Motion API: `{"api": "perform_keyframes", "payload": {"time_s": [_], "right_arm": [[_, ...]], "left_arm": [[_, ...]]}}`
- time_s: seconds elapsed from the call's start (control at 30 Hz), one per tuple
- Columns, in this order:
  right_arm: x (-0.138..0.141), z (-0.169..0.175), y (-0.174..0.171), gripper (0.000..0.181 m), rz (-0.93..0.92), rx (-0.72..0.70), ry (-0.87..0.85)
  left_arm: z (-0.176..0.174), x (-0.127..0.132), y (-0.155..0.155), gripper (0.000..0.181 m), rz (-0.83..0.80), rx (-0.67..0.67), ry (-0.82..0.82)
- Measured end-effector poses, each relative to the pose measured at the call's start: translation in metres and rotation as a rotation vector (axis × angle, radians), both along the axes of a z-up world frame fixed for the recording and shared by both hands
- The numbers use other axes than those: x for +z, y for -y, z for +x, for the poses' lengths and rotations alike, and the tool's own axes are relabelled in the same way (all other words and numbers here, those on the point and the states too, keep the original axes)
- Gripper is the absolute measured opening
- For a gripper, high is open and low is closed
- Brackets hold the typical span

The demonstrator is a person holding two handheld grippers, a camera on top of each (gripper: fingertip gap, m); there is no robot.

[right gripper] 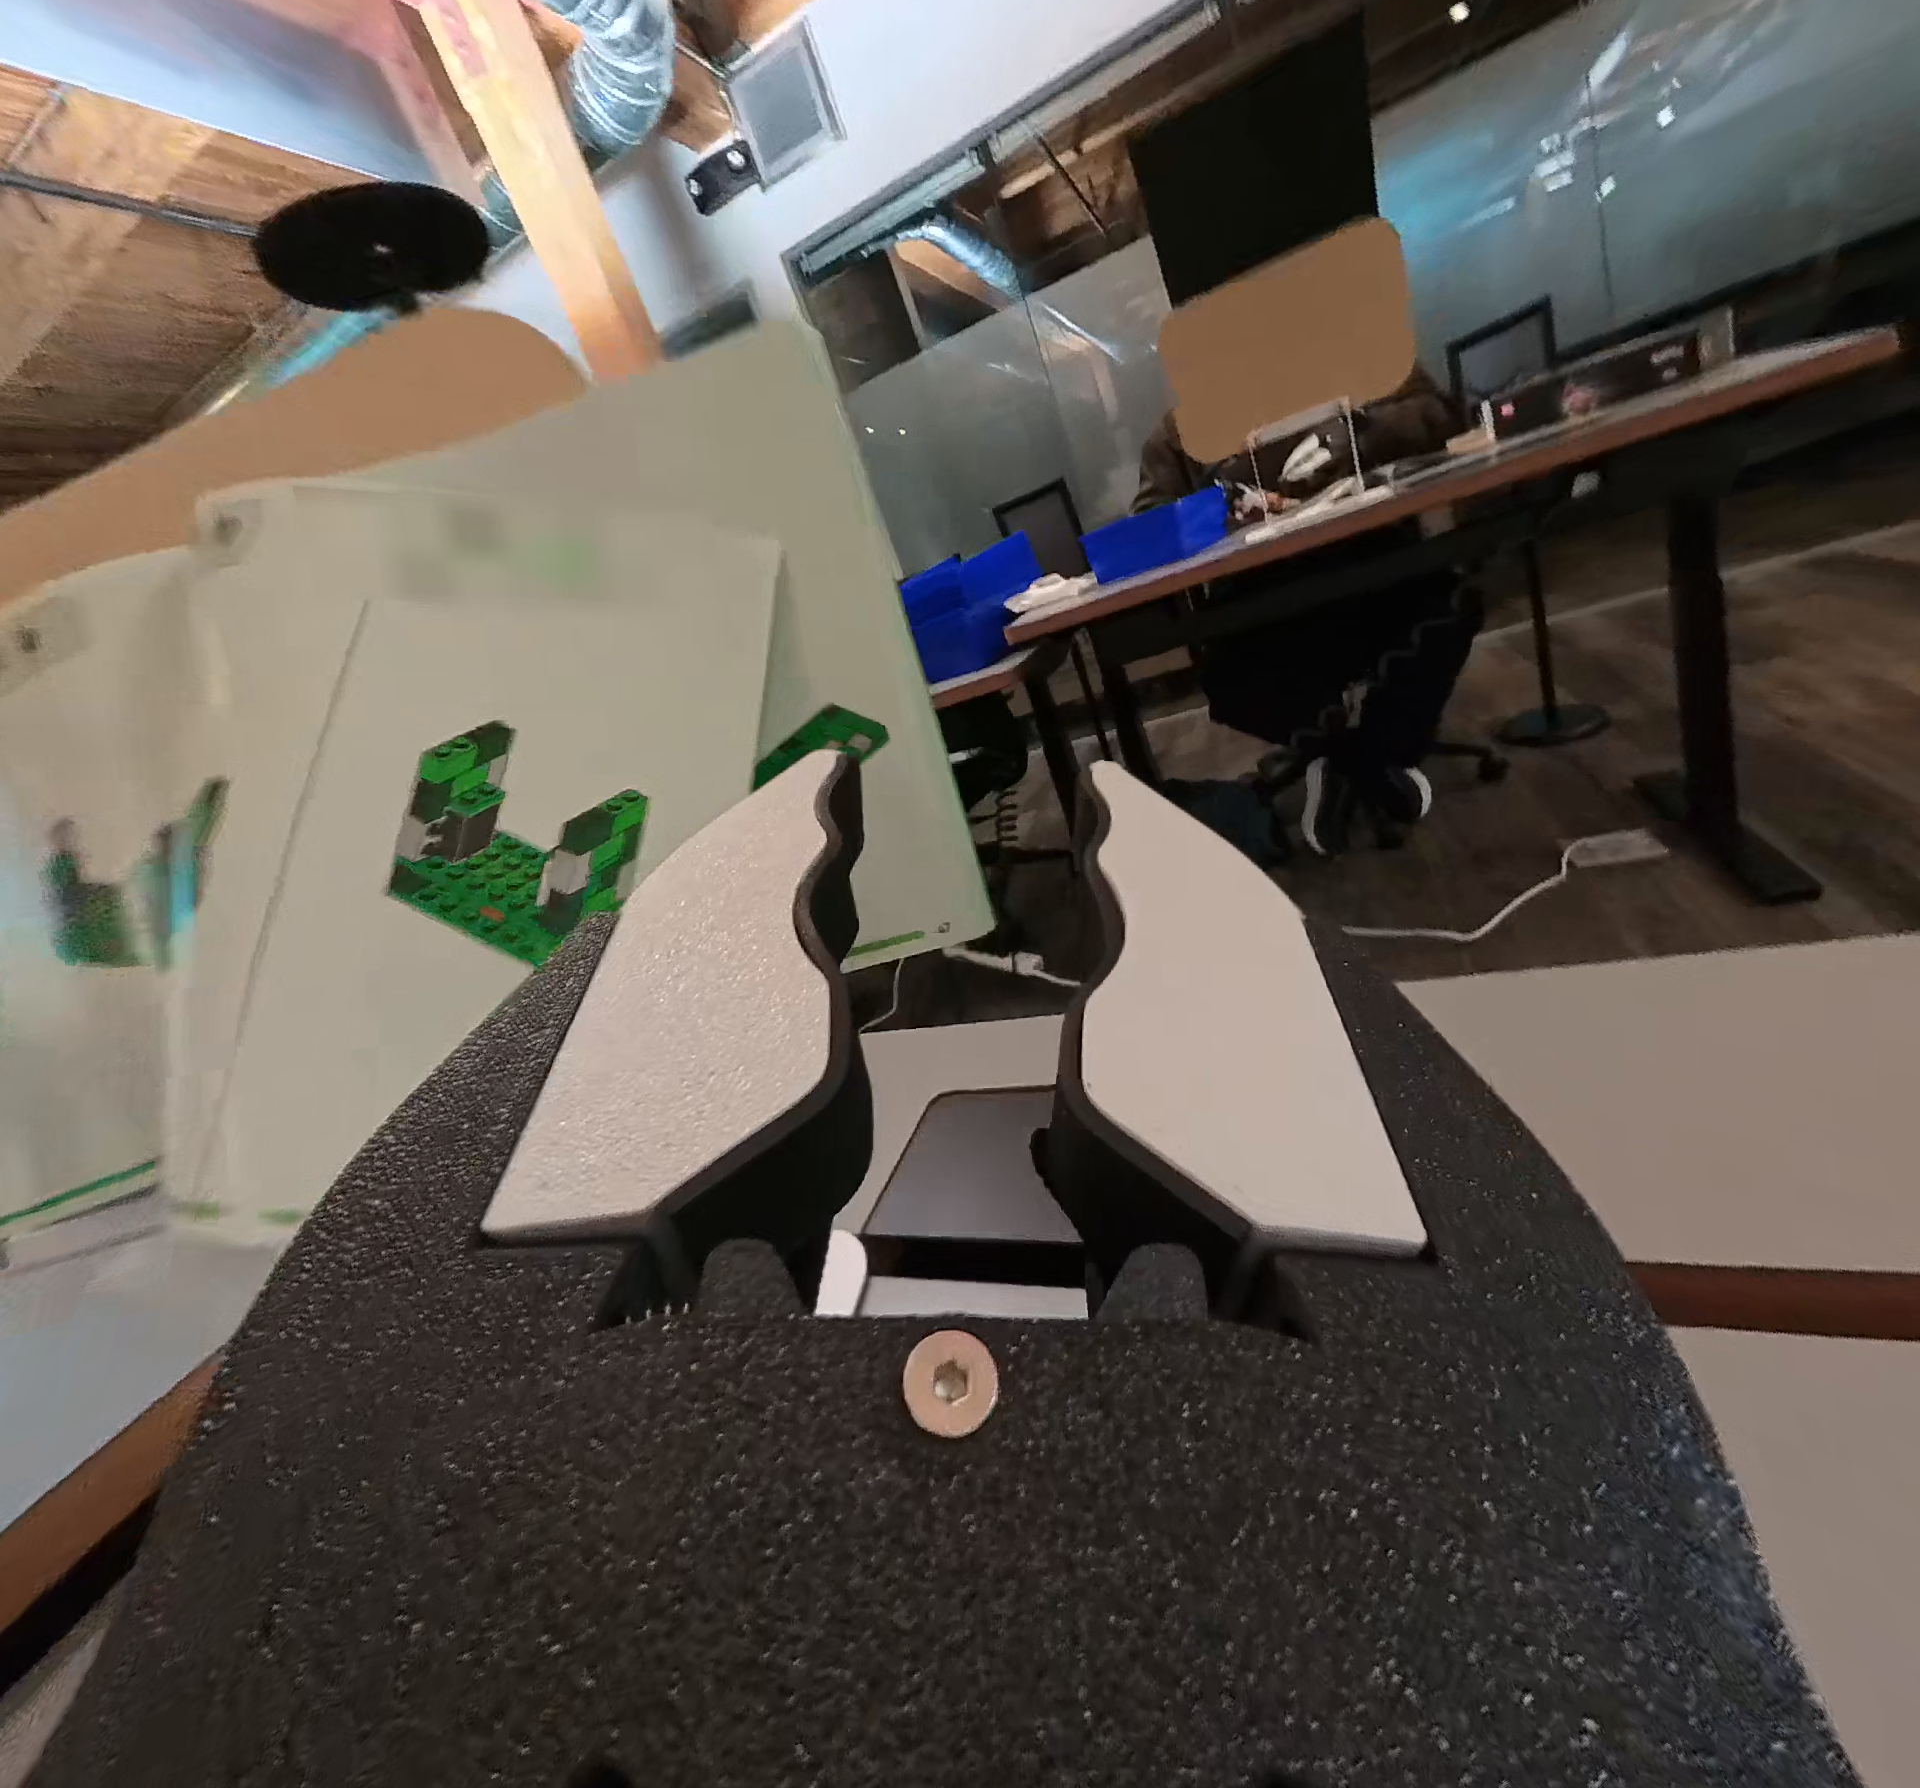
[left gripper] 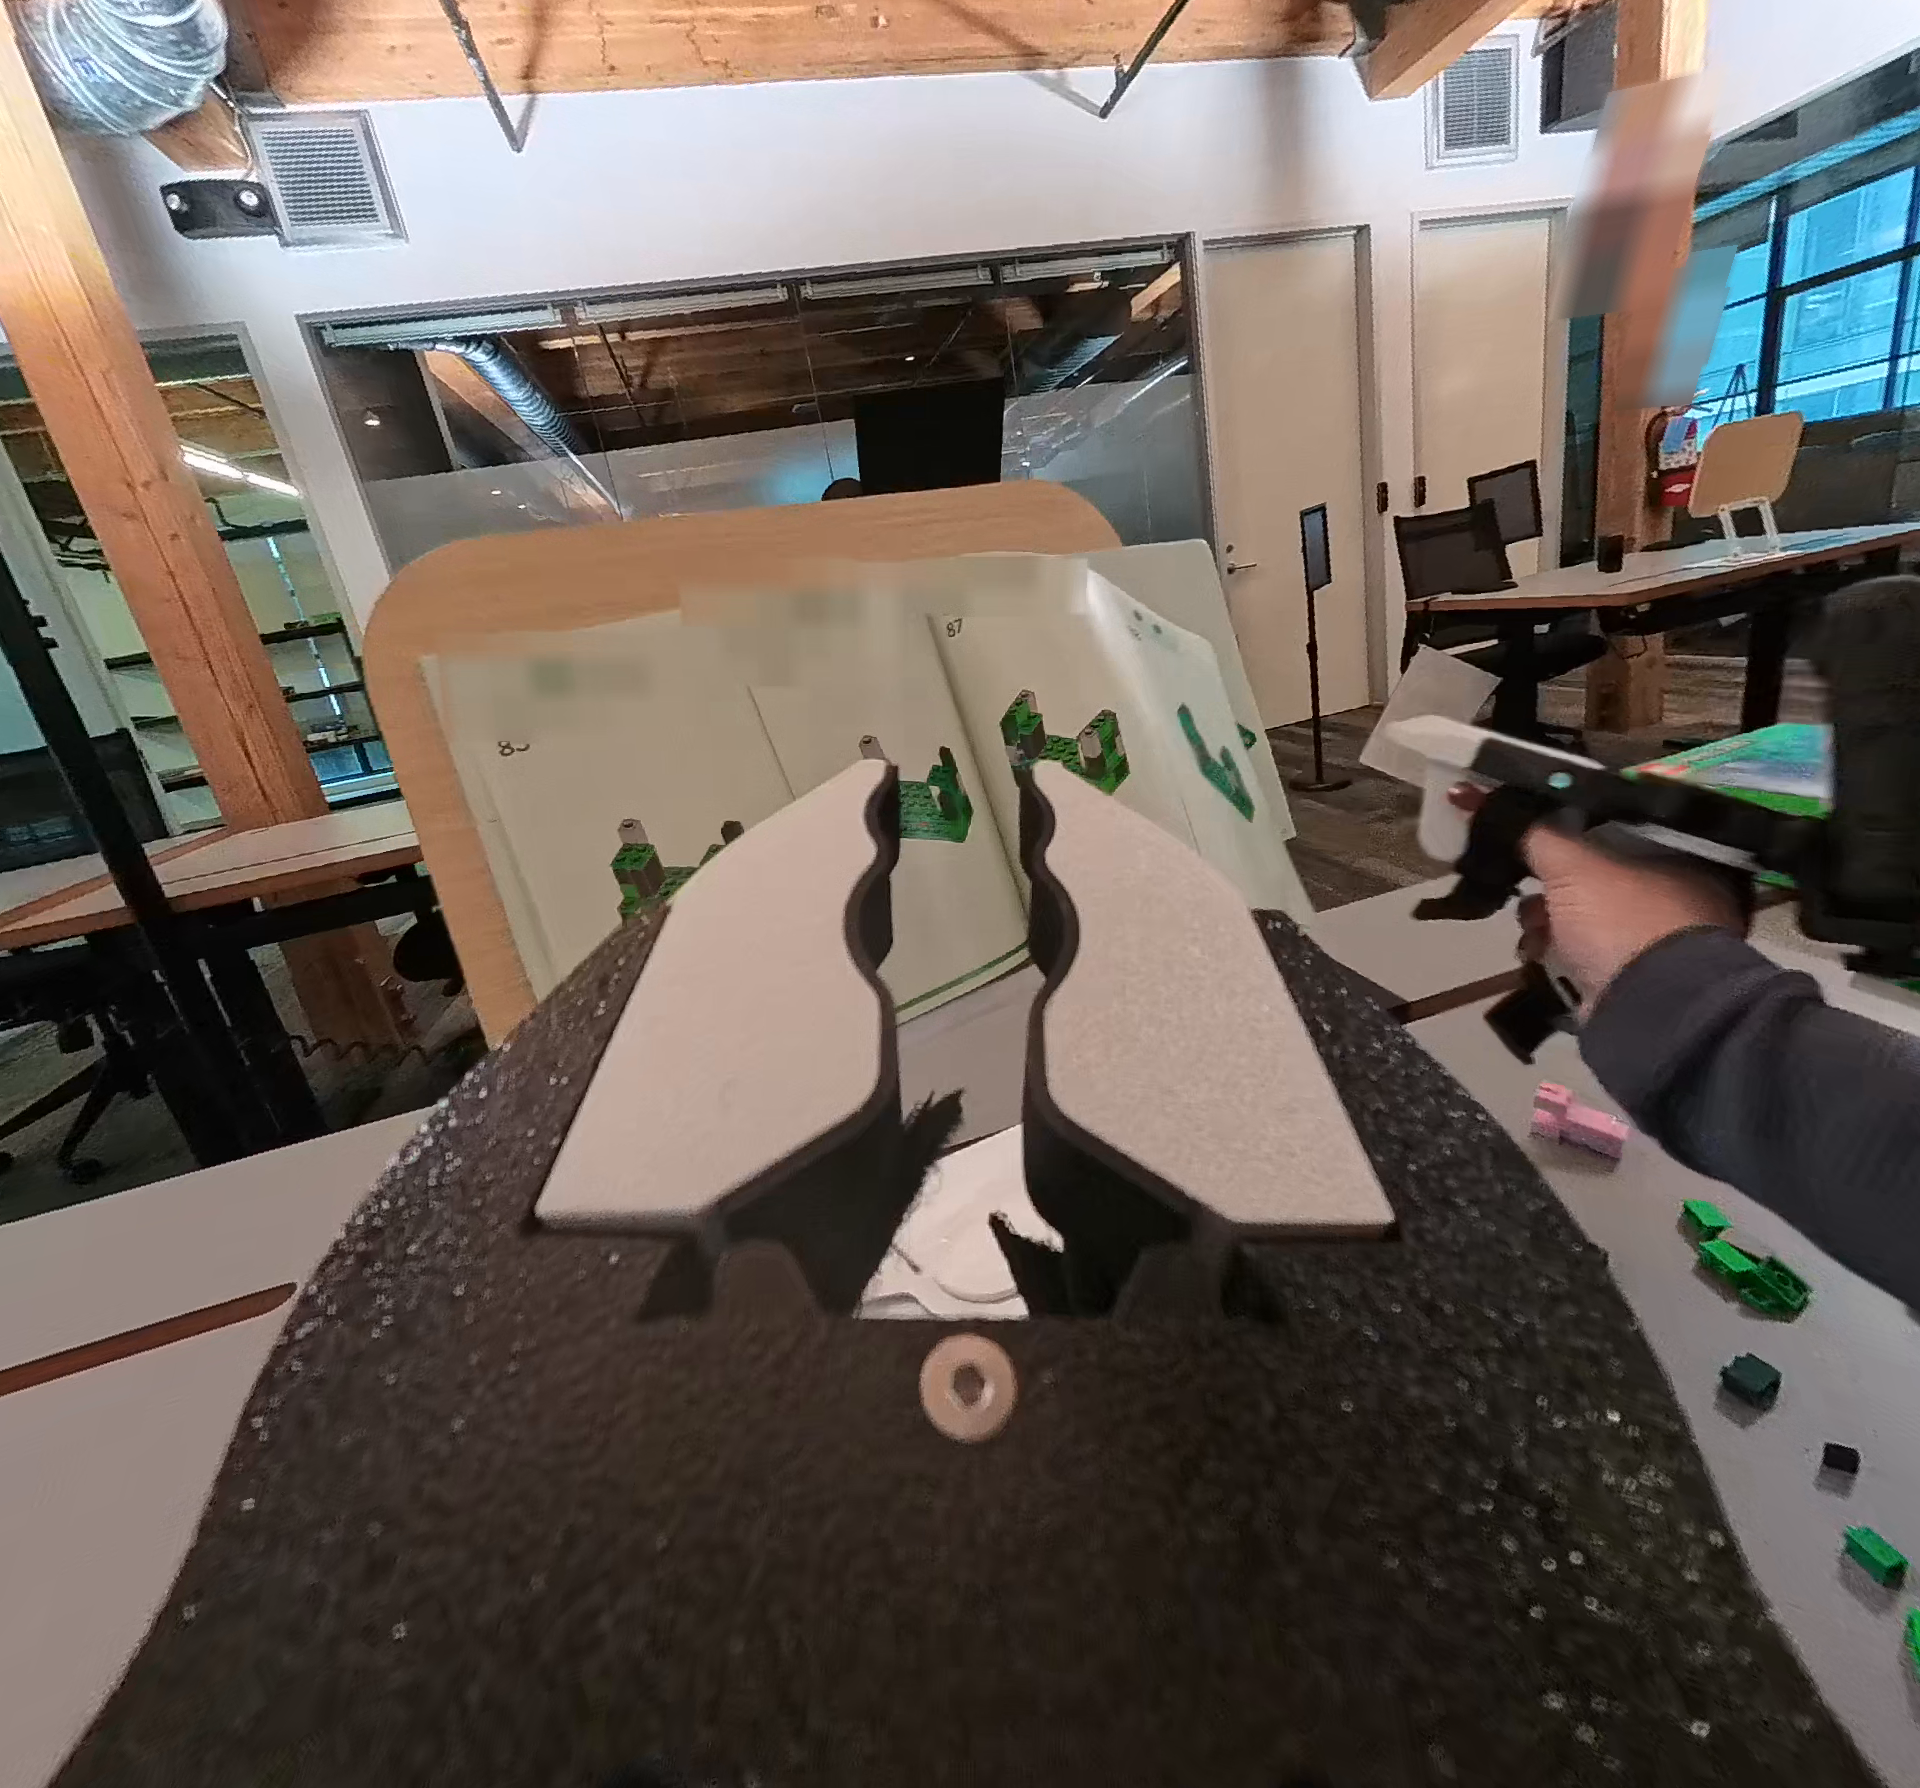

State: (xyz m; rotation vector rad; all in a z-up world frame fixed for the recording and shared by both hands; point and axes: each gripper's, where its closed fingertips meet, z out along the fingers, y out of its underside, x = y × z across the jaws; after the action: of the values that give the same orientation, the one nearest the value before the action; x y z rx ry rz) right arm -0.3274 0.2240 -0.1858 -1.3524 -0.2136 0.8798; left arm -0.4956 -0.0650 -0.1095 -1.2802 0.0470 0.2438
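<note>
My left gripper [left gripper: 961,777] is open and empty, raised above the grey table [left gripper: 156,1271]. It points at an open instruction booklet [left gripper: 727,751] that leans on a wooden stand [left gripper: 468,658]. My right gripper [right gripper: 971,767] is open and empty, aimed past the right edge of the booklet [right gripper: 540,678]. It also shows in the left wrist view [left gripper: 1444,782], held by a hand [left gripper: 1621,897] at the right. Loose green bricks [left gripper: 1751,1276], a dark green brick [left gripper: 1751,1375] and a pink brick piece [left gripper: 1579,1120] lie on the table below that arm.
A green box [left gripper: 1745,767] sits behind the right gripper. A white sheet [left gripper: 956,1229] lies under my left gripper and a dark flat slab [right gripper: 977,1177] under my right. A person sits at a far desk [right gripper: 1455,481] with blue bins [right gripper: 1143,533]. Other desks and chairs stand around. Across from one pair of fingers to the other is roughly 35 cm.
</note>
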Motion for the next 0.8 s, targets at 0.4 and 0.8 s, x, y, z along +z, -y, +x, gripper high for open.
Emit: {"api": "perform_keyframes", "payload": {"time_s": [0.4,0.8], "right_arm": [[-0.031,0.022,0.07,0.038,-0.02,0.153,0.032],[-0.069,-0.022,0.084,0.033,-0.202,0.329,-0.086]], "left_arm": [[0.037,-0.051,-0.056,0.033,-0.23,-0.063,-0.159],[0.023,-0.097,-0.186,0.048,-0.649,0.194,-0.826]]}}
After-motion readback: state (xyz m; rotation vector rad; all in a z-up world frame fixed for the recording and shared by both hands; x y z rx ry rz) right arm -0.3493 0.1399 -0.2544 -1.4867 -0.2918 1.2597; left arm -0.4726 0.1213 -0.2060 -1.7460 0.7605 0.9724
